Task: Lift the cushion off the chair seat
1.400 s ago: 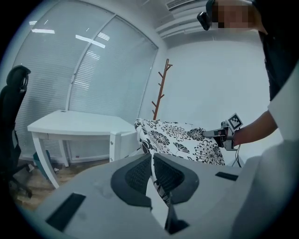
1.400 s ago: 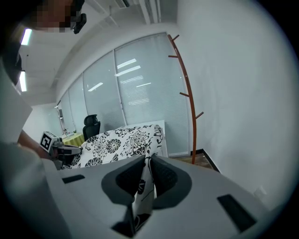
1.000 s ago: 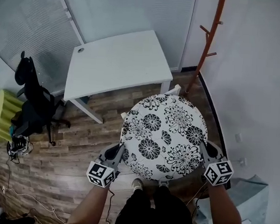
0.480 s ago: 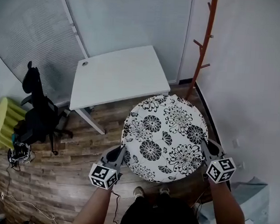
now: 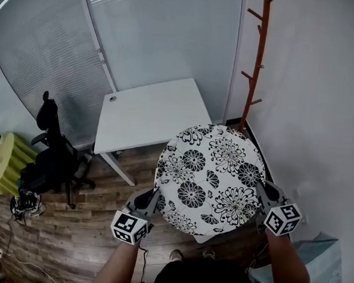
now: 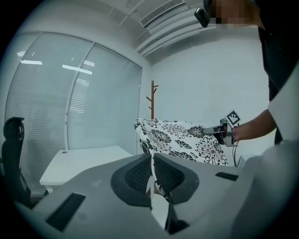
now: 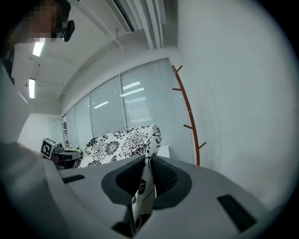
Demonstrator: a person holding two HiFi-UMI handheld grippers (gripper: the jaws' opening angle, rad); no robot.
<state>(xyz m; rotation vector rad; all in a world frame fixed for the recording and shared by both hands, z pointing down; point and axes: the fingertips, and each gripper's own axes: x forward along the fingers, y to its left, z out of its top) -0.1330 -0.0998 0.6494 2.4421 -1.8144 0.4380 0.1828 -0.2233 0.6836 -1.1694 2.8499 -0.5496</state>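
A round cushion (image 5: 211,176) in white cloth with black flowers hangs in the air in the head view, held level between both grippers. My left gripper (image 5: 153,198) is shut on its near left rim, and my right gripper (image 5: 259,191) is shut on its right rim. In the left gripper view the cushion (image 6: 180,139) stretches away from the shut left gripper (image 6: 152,173), with the other gripper at its far edge. In the right gripper view the cushion's cloth (image 7: 122,142) is pinched in the right gripper (image 7: 148,173). The chair is hidden beneath the cushion.
A white desk (image 5: 151,115) stands behind the cushion before blinds-covered windows. A black office chair (image 5: 52,156) and a yellow object (image 5: 3,162) are at the left. An orange coat rack (image 5: 255,65) stands by the white wall on the right. The floor (image 5: 68,233) is wood.
The cushion has risen with both grippers still shut on its rim. The head view has tilted up, showing more window and wall and less of the floor.
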